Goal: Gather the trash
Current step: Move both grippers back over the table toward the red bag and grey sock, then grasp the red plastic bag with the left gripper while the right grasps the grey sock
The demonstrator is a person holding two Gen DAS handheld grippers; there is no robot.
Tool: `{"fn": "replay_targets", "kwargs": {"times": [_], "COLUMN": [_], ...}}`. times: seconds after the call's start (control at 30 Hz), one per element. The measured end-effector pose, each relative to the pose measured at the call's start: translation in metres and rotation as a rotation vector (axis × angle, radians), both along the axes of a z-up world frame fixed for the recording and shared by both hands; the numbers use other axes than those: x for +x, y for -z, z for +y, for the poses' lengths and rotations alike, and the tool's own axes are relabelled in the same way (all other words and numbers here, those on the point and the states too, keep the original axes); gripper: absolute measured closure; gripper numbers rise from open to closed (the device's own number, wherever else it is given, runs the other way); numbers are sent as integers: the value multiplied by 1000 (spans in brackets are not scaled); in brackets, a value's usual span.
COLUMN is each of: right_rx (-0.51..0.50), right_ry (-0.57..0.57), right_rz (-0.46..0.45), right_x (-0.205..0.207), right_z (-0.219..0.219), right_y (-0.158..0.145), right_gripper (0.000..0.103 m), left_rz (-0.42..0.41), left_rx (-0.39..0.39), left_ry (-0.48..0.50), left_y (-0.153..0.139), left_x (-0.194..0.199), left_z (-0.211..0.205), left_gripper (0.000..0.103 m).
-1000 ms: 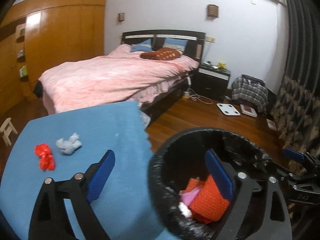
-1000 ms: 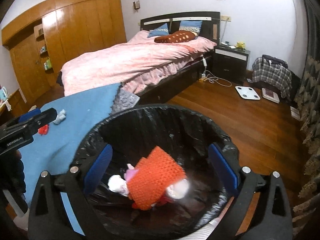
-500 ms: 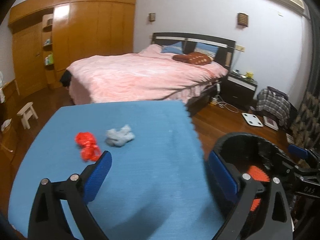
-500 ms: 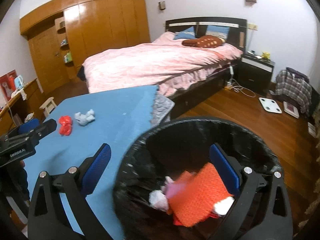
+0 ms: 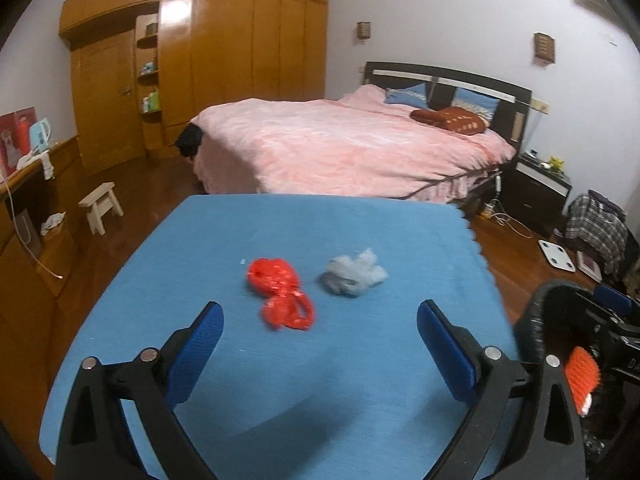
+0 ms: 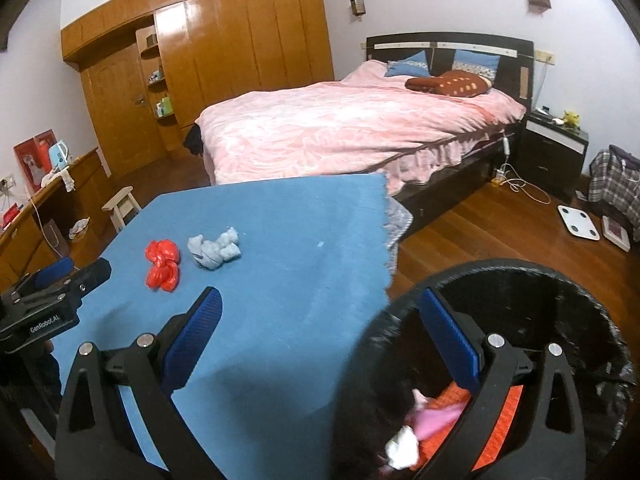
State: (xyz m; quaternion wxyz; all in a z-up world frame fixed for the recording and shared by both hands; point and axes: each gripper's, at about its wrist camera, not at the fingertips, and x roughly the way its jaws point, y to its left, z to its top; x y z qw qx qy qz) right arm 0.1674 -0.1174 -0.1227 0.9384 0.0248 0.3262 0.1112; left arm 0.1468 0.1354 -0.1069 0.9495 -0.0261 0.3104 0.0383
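Hovering over the blue worktop [image 5: 280, 380], the left hand-held gripper [image 5: 320, 332] is spreading its blue-padded fingers wide with nothing between them. Just ahead of it, a crumpled red plastic wrapper [image 5: 280, 292] is lying on the cloth, and a wad of grey-white tissue [image 5: 354, 272] is sitting just beside it on the right, the two pieces close but apart. Further right, off the worktop's edge, a bin lined with a black bag [image 5: 536, 320] is showing an orange item inside.

In the right wrist view, the left hand-held gripper is appearing at the far left edge, over the worktop's near corner. The red wrapper [image 6: 162, 266] and the tissue wad [image 6: 214, 252] are lying to its right on the blue cloth [image 6: 280, 260]. The right hand-held gripper [image 6: 320, 328] is also standing wide and empty, its left finger over the worktop and its right finger over the bin [image 6: 560, 280]. Inside the bin, an orange mesh piece [image 6: 504, 404], a pink scrap [image 6: 436, 420] and a white crumpled bit [image 6: 402, 448] are resting together. A bed with a pink cover [image 6: 340, 132] is filling the background.
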Motion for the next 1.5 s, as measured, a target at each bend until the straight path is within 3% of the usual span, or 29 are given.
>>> {"fn": "replay_targets", "kwargs": {"times": [0.4,0.9,1.03,1.17,1.23,1.5], "right_rx": [-32,-56,-56,-59,-56,-40], "right_ry": [-35,-50,-51,-59,-69,-119], "right_rz": [30,70,70,73,72,78], "right_x": [48,84,88,94,97,111], "right_z": [45,62,62,68,74,108], "right_y": [24,50,49,50,50,54], "right_gripper": [7,7,7,7,7,7], "left_rz": [75,185,222,251,245,193], "left_rx": [13,-18,-37,-57,-73,-54], "left_ry": [-44,-35,-25,-18,-13,-28], "left_y": [41,85,94,100,99,84], "left_x": [48,105,114,116,116,106], "left_z": [31,37,37,39,42,63], "left_gripper": [9,27,43,72,81,85]}}
